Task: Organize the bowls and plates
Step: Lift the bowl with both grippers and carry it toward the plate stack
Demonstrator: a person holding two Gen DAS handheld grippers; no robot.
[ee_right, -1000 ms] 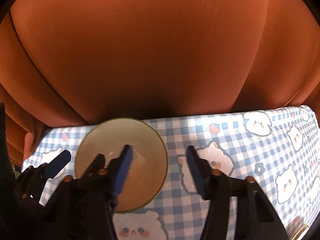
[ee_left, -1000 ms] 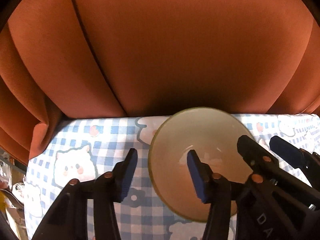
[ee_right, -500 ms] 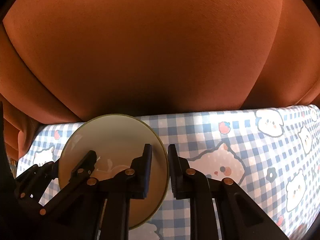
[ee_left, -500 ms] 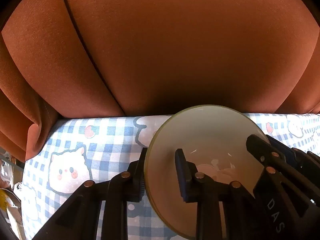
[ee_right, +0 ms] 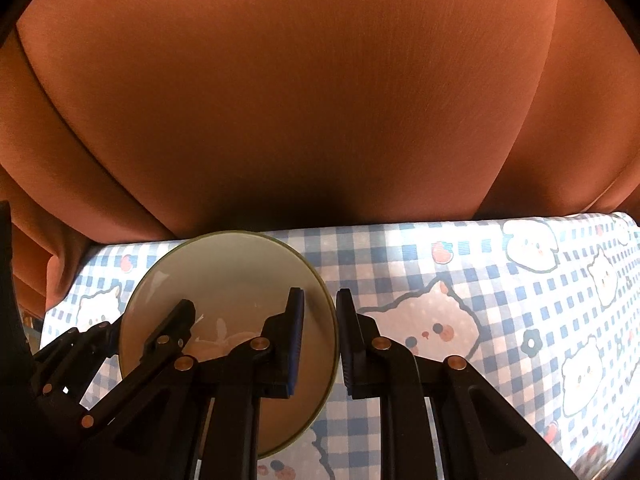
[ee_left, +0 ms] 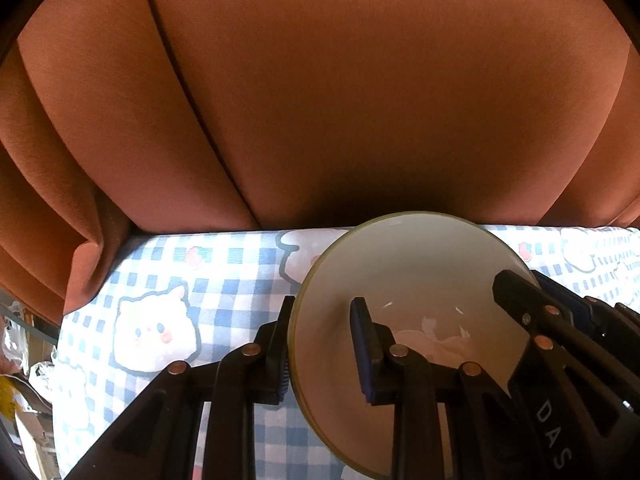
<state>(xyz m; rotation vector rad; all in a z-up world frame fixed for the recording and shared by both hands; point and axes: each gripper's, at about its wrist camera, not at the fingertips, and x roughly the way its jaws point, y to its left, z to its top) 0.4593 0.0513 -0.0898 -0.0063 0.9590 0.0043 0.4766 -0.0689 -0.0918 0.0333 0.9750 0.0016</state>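
A cream bowl [ee_left: 416,276] with a thin green rim and a faint pink picture on its bottom rests on the blue checked tablecloth [ee_left: 168,280]. My left gripper [ee_left: 324,344] is shut on the bowl's left rim, one finger outside the wall and one inside. In the right wrist view the same bowl [ee_right: 228,280] lies at the lower left, with my right gripper [ee_right: 320,336] shut on its right rim. Each view also shows the other gripper: the right gripper [ee_left: 536,284] at the bowl's right edge, the left gripper [ee_right: 136,328] at its left edge.
An orange curtain [ee_left: 320,100] hangs close behind the table's far edge and fills the upper half of both views. The cloth with cartoon cats [ee_right: 480,300] stretches to the right of the bowl. Past the table's left edge lies some clutter [ee_left: 24,360].
Both grippers went from open, straddling the bowl's rim, to shut on it: the left on the left rim, the right on the right rim. The hands hardly moved.
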